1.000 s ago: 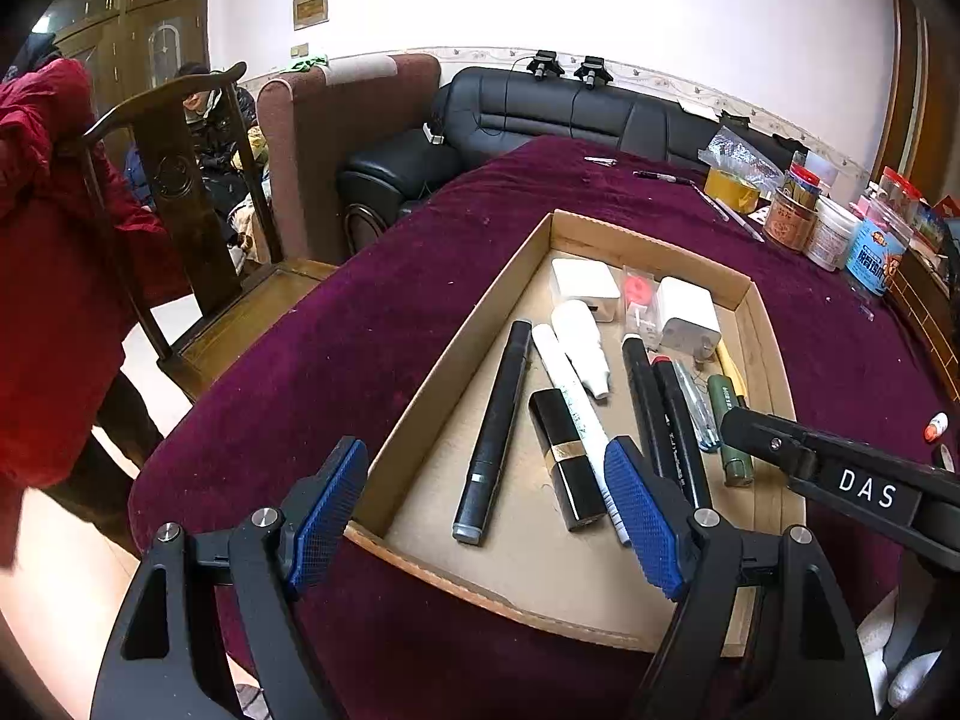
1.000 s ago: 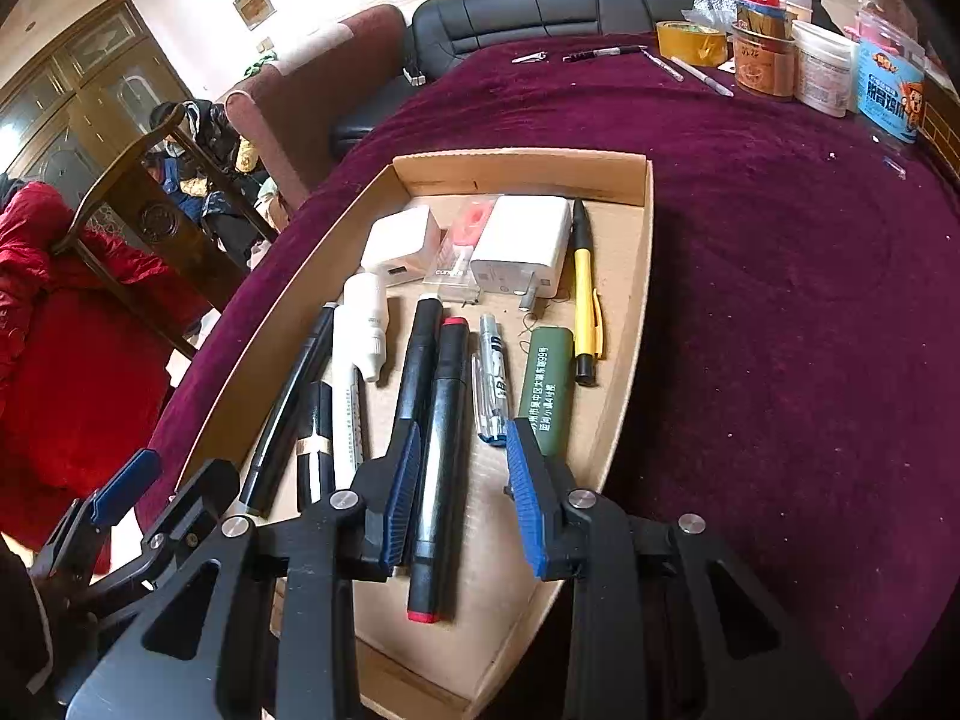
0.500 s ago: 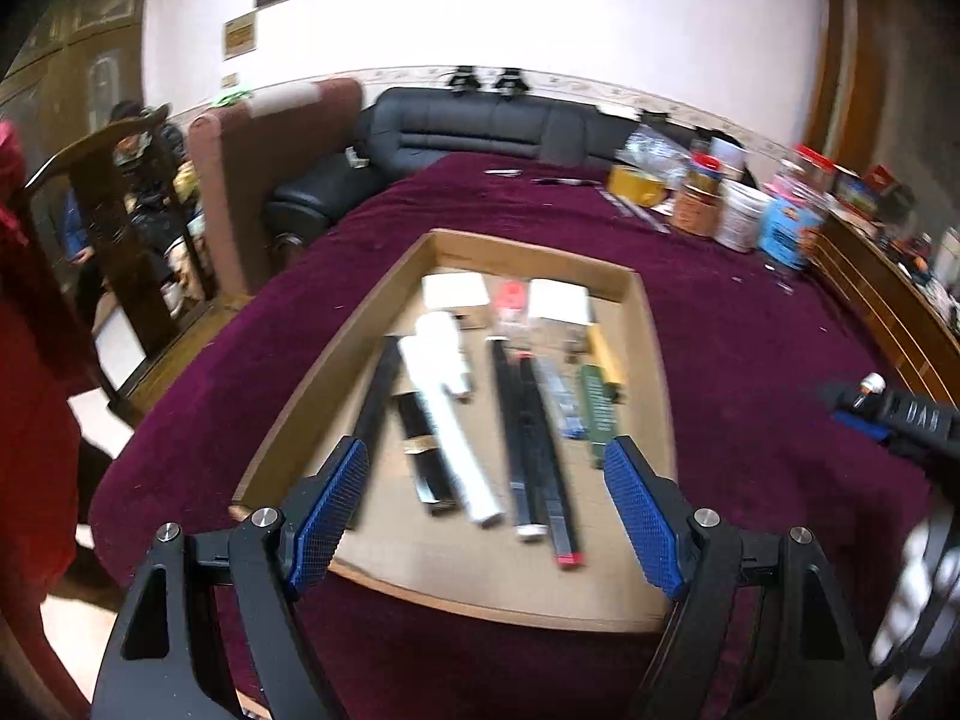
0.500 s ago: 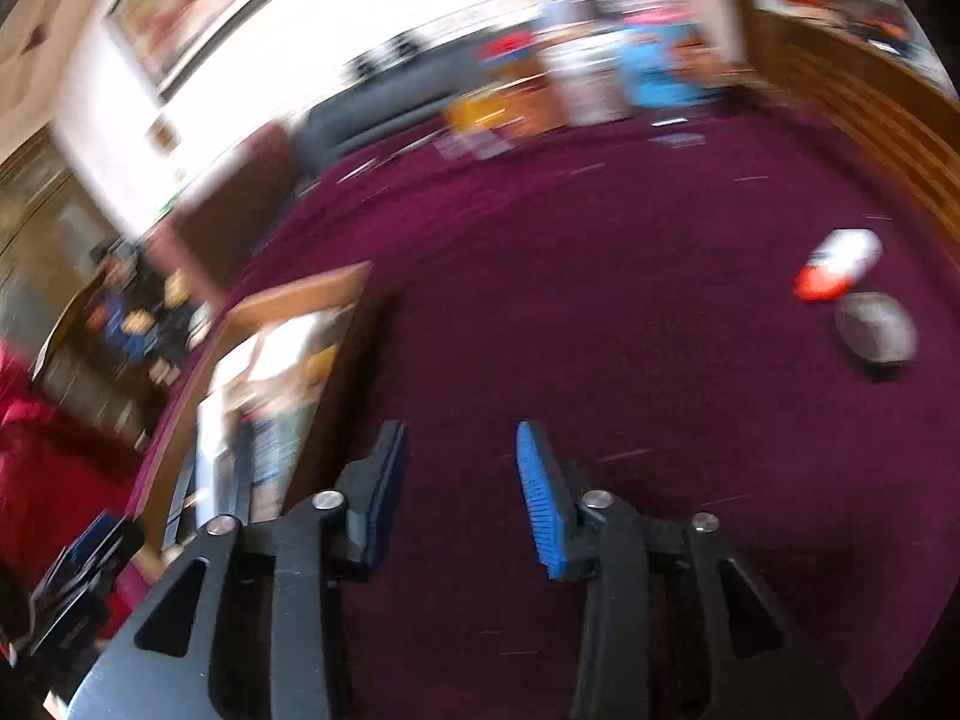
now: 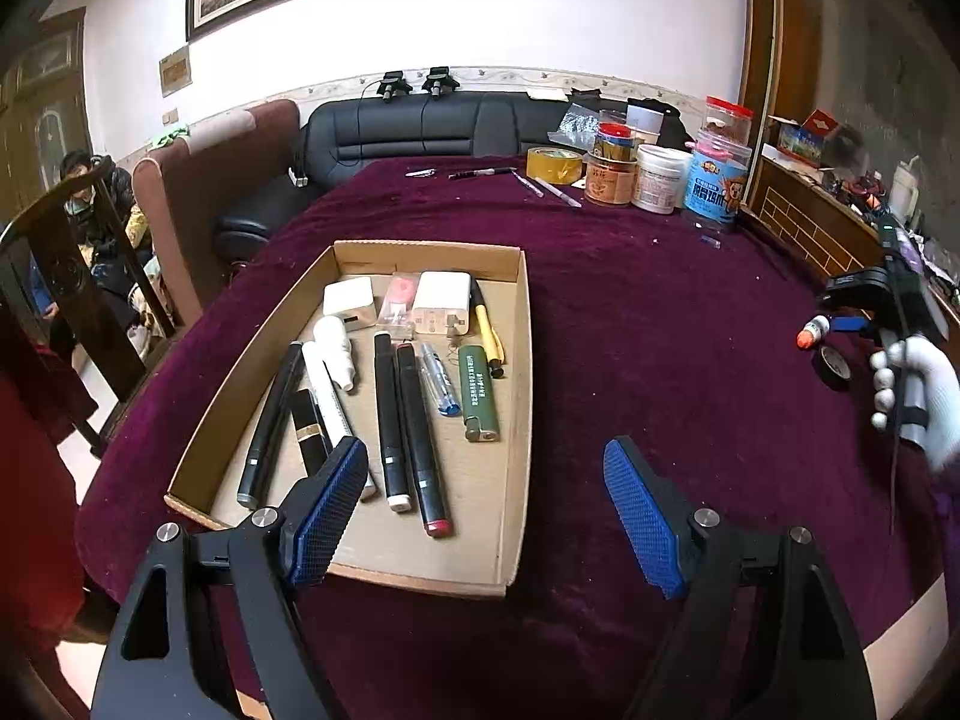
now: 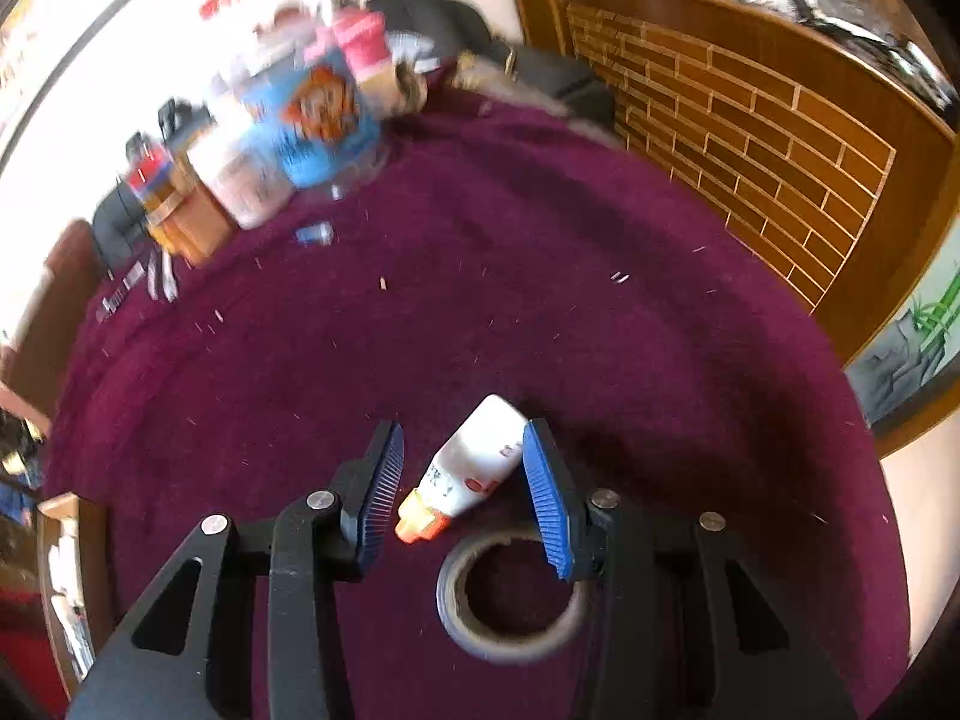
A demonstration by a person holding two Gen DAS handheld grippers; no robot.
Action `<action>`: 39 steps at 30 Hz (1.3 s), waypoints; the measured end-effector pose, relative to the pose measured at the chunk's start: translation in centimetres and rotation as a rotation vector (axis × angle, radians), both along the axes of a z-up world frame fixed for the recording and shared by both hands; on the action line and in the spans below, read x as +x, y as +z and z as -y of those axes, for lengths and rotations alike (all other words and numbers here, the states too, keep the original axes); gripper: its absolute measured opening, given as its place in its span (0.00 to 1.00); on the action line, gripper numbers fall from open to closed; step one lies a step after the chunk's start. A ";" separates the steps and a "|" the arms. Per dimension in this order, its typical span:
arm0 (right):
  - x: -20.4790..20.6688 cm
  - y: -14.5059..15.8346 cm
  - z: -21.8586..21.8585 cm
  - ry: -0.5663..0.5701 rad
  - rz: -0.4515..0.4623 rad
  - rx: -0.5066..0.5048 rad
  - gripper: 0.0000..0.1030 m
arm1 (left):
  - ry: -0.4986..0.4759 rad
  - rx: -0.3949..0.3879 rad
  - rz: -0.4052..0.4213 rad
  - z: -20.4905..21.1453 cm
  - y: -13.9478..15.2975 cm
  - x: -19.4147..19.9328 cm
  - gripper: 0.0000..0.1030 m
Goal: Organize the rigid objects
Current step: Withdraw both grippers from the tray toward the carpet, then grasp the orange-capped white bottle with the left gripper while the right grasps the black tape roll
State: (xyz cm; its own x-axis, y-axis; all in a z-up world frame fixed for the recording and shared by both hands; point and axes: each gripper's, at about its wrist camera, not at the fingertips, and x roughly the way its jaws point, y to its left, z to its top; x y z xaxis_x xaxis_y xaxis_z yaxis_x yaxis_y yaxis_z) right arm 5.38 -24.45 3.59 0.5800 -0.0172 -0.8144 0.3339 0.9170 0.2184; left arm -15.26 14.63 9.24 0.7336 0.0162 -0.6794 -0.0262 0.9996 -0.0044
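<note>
Diagonally: glue bottle [image 6: 477,462], orange cap lower-left.

A: Surface? A table under a deep purple pile cloth [image 5: 630,324], lint specks scattered over it.

B: Directly on the cloth?

A: Open cardboard tray [image 5: 521,372], left of centre. Far edge: a roll of yellow tape [image 5: 553,163], a brown tin [image 5: 611,179], a white tub [image 5: 660,177], a blue-labelled jar [image 5: 717,189], all close together. Left of them a black pen [image 5: 480,172] and two thin pens [image 5: 546,186].

B: Right side?

A: A white bottle with an orange cap [image 6: 474,465] lying on its side, and just beside it a dark tape ring [image 6: 510,594] lying flat. Touching or not, cannot tell.
</note>
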 end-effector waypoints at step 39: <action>-10.0 -0.7 3.6 0.096 0.049 0.047 0.43 | -0.242 -0.195 -0.268 10.1 -5.4 5.7 0.74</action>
